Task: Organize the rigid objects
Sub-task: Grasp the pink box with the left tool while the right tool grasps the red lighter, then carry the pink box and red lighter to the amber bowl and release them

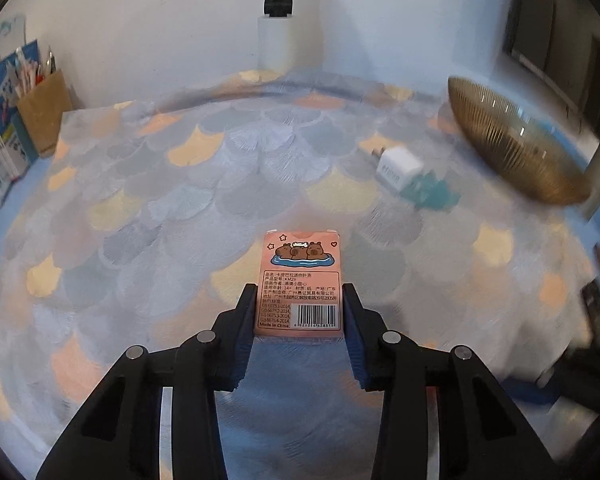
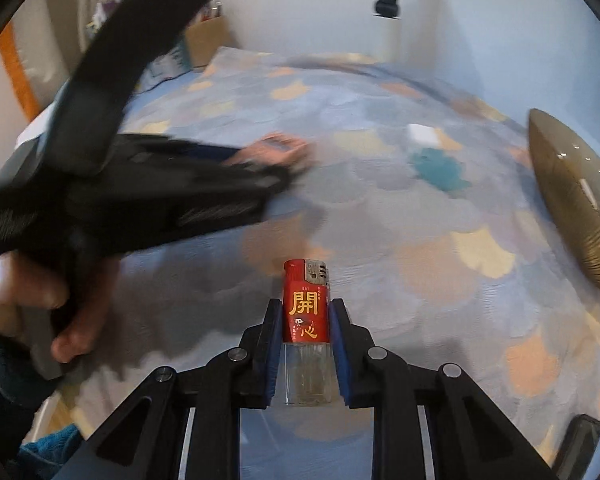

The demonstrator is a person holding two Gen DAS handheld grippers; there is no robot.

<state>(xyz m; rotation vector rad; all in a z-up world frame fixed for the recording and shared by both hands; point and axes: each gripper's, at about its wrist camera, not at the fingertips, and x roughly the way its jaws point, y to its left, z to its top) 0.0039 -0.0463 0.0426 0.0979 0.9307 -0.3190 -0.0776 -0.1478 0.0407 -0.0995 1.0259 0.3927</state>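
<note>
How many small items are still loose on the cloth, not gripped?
2, side by side near the gold bowl: a white charger and a teal clip just in front of it. More may sit outside the frame.

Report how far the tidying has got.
Nothing looks put away yet: the gold bowl shows nothing inside from this angle. In hand: the left gripper clamps the pink card box, and the right gripper clamps the red lighter. Left on the cloth: the white charger and the teal toy.
</note>
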